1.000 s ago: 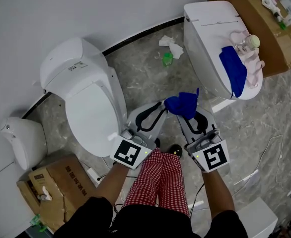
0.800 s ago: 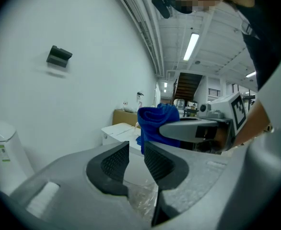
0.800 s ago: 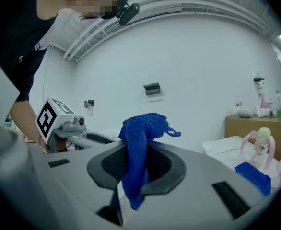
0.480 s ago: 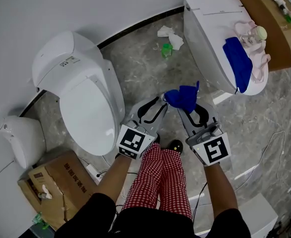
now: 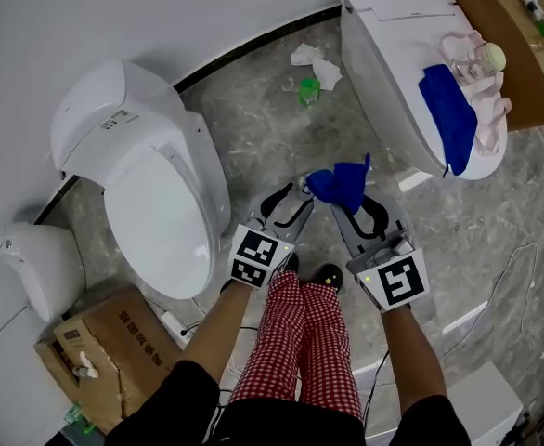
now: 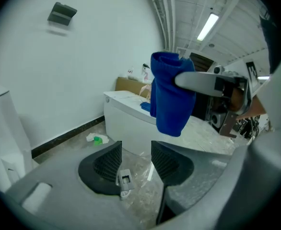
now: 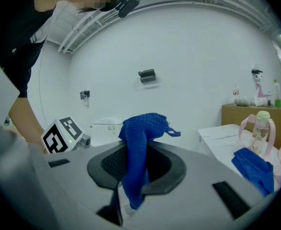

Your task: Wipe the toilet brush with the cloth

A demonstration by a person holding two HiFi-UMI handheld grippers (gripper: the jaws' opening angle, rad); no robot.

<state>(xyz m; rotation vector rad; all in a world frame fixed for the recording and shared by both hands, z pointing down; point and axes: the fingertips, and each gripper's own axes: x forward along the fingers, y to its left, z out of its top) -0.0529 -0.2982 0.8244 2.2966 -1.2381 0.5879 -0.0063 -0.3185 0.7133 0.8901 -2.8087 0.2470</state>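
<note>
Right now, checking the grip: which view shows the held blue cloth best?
Right gripper view: the cloth is close, pinched in the right gripper. Left gripper view shows it hanging side-on; head view, a small bunch.

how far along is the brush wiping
Done: the blue cloth is picked up, clamped in the right gripper. In hand: the left gripper, whose jaws have just been opening, is empty. Left: neither gripper has the toilet brush, so wiping has not begun.
</note>
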